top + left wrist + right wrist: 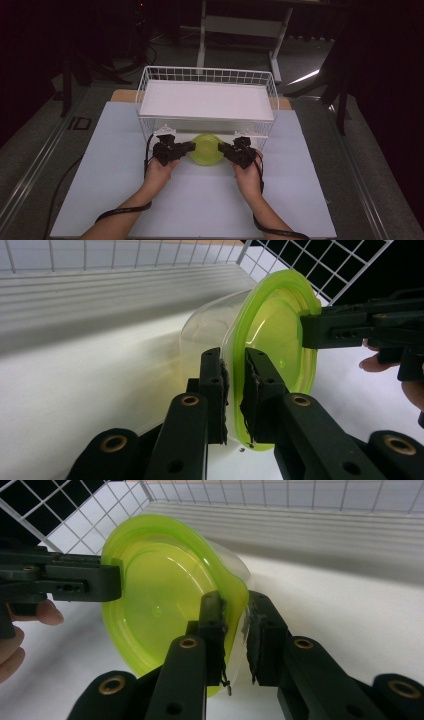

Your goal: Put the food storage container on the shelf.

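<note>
The left gripper [186, 148] has its two jaws closed on the rim of a clear container [210, 332] with a green lid [275, 340]; the lid edge sits between the pads, with one jaw on the lid side and one on the clear wall side. The right gripper [226, 148] grips the opposite edge of the same lid in the same way, its jaws pressed on the rim. The container is between the two grippers, just in front of the white wire basket [150, 95], at the opening under its shelf [207, 100], above the white table [115, 165].
</note>
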Available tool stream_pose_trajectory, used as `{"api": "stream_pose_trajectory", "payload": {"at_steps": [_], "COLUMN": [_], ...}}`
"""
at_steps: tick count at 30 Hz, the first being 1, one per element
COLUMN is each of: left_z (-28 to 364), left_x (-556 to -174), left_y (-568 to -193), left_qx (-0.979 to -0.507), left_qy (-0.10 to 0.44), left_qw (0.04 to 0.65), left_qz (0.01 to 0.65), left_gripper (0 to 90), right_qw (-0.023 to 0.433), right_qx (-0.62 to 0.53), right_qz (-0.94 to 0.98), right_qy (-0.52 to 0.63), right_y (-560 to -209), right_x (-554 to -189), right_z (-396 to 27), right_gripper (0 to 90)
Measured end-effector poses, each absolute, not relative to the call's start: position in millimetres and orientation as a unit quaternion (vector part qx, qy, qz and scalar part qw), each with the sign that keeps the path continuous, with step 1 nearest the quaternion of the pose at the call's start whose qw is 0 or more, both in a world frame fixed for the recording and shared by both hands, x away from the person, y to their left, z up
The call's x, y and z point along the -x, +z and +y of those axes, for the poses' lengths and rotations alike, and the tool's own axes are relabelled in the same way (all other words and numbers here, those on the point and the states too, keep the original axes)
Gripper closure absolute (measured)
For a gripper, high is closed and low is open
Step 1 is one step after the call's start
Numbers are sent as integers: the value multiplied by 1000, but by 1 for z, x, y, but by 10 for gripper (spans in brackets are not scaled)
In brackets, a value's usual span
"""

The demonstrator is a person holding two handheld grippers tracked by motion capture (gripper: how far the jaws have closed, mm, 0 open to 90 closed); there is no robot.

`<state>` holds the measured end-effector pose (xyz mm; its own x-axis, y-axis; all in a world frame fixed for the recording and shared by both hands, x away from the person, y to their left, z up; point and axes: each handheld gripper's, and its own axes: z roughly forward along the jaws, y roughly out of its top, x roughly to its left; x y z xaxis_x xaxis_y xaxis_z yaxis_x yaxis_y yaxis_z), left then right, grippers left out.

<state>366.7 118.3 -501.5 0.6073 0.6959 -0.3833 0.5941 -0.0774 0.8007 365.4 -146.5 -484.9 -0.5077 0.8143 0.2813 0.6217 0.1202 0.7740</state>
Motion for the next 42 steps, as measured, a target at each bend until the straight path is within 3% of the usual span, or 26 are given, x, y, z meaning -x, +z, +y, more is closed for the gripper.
{"api": "stream_pose_trajectory", "payload": {"at_steps": [8, 17, 24, 25, 26, 30, 35, 42], "left_z": [117, 119, 119, 123, 120, 118, 122, 122], "left_x": [-374, -382, -388, -394, -391, -391, -393, -379], "left_y": [-501, -504, -506, -508, -507, -506, -505, -502], "left_qx": [-725, -708, -699, -721, -704, -692, -694, -693], "left_qy": [59, 63, 76, 82, 80, 74, 71, 68], "left_qw": [519, 529, 527, 535, 529, 524, 540, 544], "left_qz": [449, 463, 478, 433, 467, 491, 470, 468], "left_gripper": [773, 748, 693, 684, 675, 637, 587, 560], "right_qw": [144, 172, 186, 190, 190, 199, 238, 215], "right_qx": [-478, -501, -508, -505, -505, -504, -473, -463], "right_qz": [740, 710, 706, 708, 711, 713, 720, 720], "right_qy": [451, 463, 457, 455, 452, 446, 448, 470], "right_y": [-483, -488, -489, -489, -489, -491, -488, -478], "right_x": [-370, -379, -385, -386, -388, -390, -381, -365], "right_z": [-140, -142, -135, -134, -134, -133, -129, -128], "right_gripper": [742, 580, 563, 559, 554, 531, 516, 555]}}
